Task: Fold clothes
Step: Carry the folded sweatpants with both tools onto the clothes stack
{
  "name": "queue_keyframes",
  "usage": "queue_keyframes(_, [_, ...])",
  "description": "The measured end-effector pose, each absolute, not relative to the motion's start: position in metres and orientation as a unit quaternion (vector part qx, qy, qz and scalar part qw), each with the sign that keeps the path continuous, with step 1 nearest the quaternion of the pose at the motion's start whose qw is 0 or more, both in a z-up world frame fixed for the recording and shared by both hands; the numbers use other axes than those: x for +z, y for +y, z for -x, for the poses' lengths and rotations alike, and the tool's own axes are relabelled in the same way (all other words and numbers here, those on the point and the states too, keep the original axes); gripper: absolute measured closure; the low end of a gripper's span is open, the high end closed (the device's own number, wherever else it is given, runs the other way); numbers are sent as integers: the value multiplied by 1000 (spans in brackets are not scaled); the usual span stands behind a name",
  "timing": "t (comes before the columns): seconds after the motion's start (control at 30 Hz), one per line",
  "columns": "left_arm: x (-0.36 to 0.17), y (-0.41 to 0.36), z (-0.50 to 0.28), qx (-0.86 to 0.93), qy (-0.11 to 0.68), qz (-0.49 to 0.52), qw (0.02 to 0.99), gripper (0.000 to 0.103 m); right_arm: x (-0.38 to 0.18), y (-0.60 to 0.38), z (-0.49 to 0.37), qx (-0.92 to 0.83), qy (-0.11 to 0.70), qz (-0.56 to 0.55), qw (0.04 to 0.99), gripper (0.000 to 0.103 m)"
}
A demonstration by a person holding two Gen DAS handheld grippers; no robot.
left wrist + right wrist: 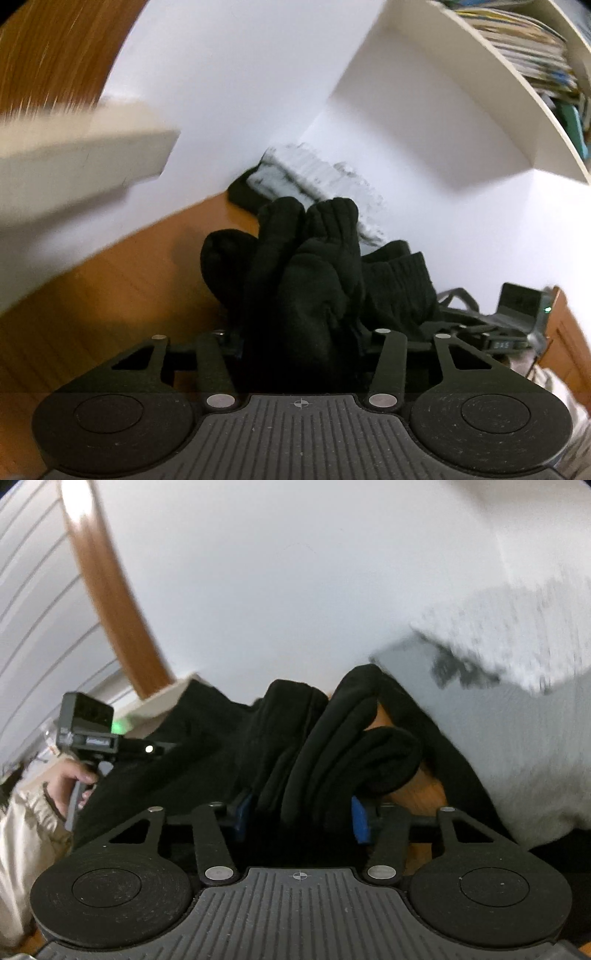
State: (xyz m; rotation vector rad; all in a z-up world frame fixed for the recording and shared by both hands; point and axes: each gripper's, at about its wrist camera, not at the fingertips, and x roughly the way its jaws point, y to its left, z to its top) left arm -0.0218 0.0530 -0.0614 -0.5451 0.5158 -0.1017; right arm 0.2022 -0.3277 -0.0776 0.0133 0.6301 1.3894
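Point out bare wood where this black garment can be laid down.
Bare wooden surface lies left of the black garment, below the white wall. Crowded behind it, where a grey knit lies against the wall, and to its right, by the other tool.

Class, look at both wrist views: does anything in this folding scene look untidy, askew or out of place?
Yes. The black garment is bunched into thick uneven folds between the jaws of both grippers, not laid flat. Behind it a grey-white knitted item lies crumpled against the wall.

No legible text — only blurred marks on the other gripper [504, 344].
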Motion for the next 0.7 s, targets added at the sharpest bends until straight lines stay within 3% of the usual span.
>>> queue_keyframes(0.47, [39,-19,48,-36,122,115,985,57,-8,-378,-145,615,48,15,787,55])
queue_keyframes(0.7, [87,-30,-45,-51,107,88,989,57,19,-390,-205,574,-10,-49,817,56])
